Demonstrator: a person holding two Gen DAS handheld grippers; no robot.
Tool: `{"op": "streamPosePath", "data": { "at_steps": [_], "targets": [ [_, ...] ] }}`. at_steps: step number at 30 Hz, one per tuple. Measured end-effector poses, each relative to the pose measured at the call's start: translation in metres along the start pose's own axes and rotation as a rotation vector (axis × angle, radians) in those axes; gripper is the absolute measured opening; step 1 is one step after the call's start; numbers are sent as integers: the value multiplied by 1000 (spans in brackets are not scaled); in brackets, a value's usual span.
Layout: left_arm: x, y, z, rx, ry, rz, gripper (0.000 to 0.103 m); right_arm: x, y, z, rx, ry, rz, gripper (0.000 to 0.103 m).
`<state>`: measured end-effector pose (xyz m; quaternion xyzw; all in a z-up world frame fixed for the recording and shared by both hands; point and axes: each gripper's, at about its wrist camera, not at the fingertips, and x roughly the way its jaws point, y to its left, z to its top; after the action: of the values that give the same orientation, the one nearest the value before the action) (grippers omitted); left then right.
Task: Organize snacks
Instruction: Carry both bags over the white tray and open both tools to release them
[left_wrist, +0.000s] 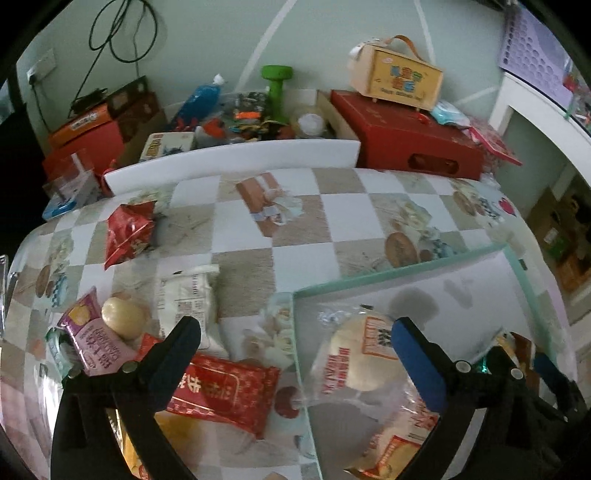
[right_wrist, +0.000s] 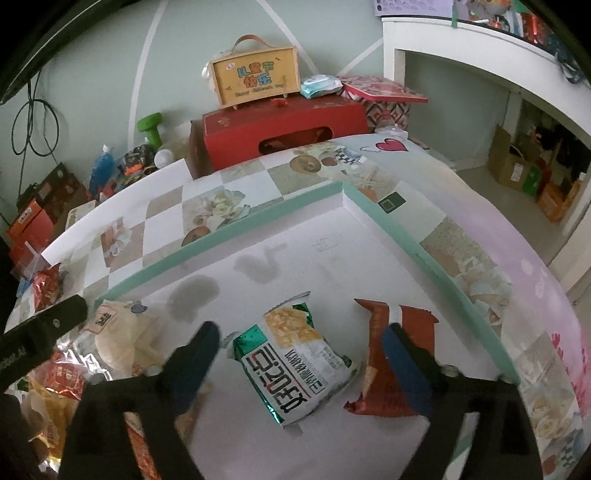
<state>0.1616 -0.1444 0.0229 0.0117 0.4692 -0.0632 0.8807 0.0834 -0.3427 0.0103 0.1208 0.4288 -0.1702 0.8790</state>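
A shallow white tray with a mint-green rim (left_wrist: 399, 271) (right_wrist: 258, 218) lies on the checkered table. My left gripper (left_wrist: 295, 332) is open and empty, straddling the tray's left edge above a bun in clear wrap (left_wrist: 360, 356) that lies in the tray. A red packet (left_wrist: 225, 391), a purple packet (left_wrist: 92, 339), a round pale bun (left_wrist: 122, 317), a white packet (left_wrist: 186, 299) and a red bag (left_wrist: 127, 232) lie on the table to the left. My right gripper (right_wrist: 301, 339) is open and empty over a green-and-white snack packet (right_wrist: 295, 358) in the tray, beside an orange packet (right_wrist: 384, 369).
A red box (left_wrist: 410, 136) (right_wrist: 280, 129) with a yellow handled box (right_wrist: 255, 77) on top stands behind the table. A white board (left_wrist: 236, 158) and a cluttered pile with a green dumbbell (left_wrist: 277, 85) sit at the back. The table's edge drops off on the right.
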Motion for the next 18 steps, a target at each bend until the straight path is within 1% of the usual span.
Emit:
{"op": "streamPosePath", "data": {
  "at_steps": [6, 12, 18],
  "targets": [
    [6, 4, -3, -15, 10, 41, 103, 1, -2, 0, 3, -1, -7, 103],
    [9, 8, -4, -31, 21, 51, 103, 1, -1, 0, 0, 1, -9, 103],
    [8, 8, -6, -24, 23, 61, 103, 0, -3, 0, 6, 1, -9, 103]
  ]
}}
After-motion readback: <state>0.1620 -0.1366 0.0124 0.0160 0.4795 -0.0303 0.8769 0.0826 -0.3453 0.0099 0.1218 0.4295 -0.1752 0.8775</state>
